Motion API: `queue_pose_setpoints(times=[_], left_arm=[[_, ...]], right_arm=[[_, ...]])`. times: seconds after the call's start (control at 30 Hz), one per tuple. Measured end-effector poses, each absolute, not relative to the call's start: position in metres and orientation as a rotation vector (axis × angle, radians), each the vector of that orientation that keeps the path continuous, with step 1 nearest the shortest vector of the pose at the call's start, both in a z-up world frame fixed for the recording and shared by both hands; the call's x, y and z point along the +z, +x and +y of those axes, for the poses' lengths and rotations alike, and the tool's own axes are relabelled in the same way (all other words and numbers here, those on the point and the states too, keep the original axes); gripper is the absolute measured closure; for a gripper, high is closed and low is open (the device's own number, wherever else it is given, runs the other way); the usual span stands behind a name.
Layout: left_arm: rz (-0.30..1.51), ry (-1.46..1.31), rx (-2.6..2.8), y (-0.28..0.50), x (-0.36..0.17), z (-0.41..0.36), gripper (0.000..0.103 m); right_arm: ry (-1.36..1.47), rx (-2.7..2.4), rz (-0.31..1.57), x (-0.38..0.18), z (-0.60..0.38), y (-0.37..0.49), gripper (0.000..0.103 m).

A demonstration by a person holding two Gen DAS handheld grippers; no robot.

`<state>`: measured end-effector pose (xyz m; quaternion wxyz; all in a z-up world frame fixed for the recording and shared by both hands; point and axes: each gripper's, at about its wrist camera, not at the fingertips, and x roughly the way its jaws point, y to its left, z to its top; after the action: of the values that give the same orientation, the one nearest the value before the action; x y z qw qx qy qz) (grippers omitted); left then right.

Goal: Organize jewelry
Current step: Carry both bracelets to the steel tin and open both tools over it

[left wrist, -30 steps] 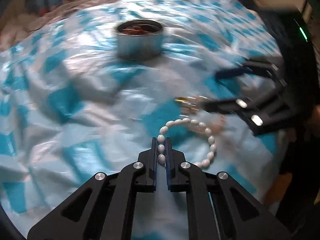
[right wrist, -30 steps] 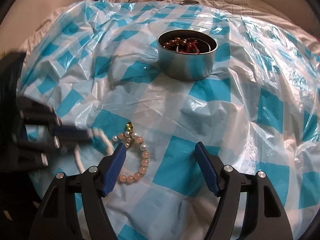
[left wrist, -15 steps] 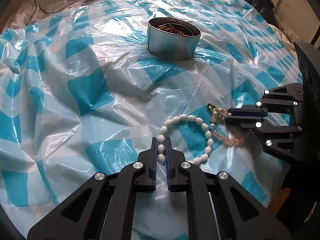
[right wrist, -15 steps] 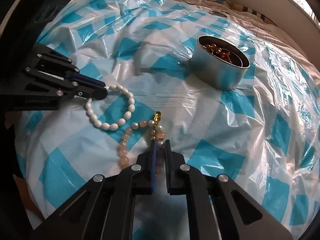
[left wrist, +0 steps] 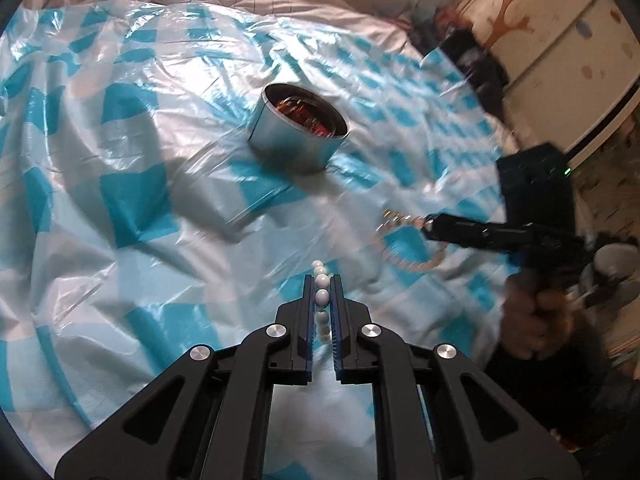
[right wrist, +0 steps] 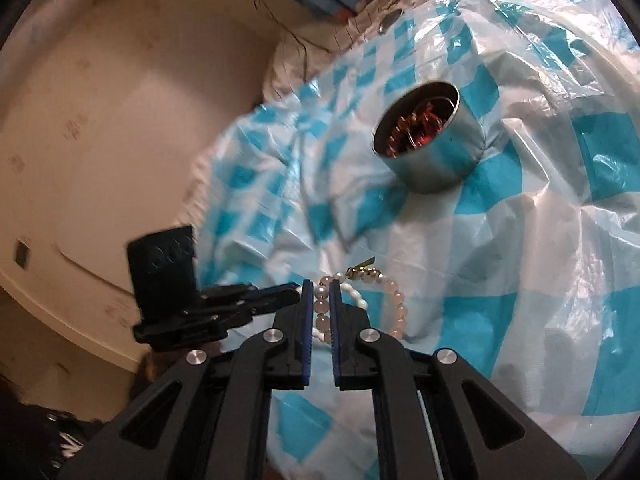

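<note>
My left gripper (left wrist: 322,280) is shut on a white bead bracelet (left wrist: 321,298), which hangs edge-on between the pads above the blue-and-white checked plastic sheet (left wrist: 140,200). To its right, my right gripper (left wrist: 430,227) holds a pink bead bracelet (left wrist: 412,265) clear of the sheet. In the right wrist view my right gripper (right wrist: 321,286) is shut on the pink bead bracelet (right wrist: 400,308), whose gold clasp (right wrist: 360,271) sticks out ahead. The left gripper (right wrist: 294,295) and the white bracelet (right wrist: 356,299) are close beside it. A round metal tin (left wrist: 298,136) (right wrist: 430,140) holding reddish beads stands farther back.
A person's hand (left wrist: 532,320) grips the right tool. The crinkled sheet (right wrist: 520,240) covers a bed; pale bedding with a dark cable (right wrist: 296,40) lies beyond it. A beige wall (right wrist: 120,120) is at the left, a cupboard (left wrist: 560,40) at the right.
The right gripper went from open over the pink bracelet to shut on it. Both grippers have lifted and rolled, raising their bracelets off the sheet.
</note>
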<state>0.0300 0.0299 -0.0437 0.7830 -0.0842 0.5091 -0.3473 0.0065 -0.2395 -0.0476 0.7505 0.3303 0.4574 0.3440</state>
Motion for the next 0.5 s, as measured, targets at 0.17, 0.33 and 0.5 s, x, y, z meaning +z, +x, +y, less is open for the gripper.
queue_pose_setpoints(times=[0.17, 0.33, 0.5], left_arm=[[1.079, -0.264, -0.800, 0.032, -0.035, 0.028, 0.097], [1.045, -0.294, -0.814, 0.036, -0.022, 0.024, 0.097], [1.004, -0.267, -0.785, 0.042, -0.009, 0.017, 0.097]], right_arm=[[0.802, 0.769, 0.972, -0.045, -0.249, 0.010, 0.095], [0.875, 0.790, 0.940, -0.041, -0.259, 0.011, 0.095], [0.908, 0.792, 0.897, -0.033, -0.266, 0.017, 0.095]])
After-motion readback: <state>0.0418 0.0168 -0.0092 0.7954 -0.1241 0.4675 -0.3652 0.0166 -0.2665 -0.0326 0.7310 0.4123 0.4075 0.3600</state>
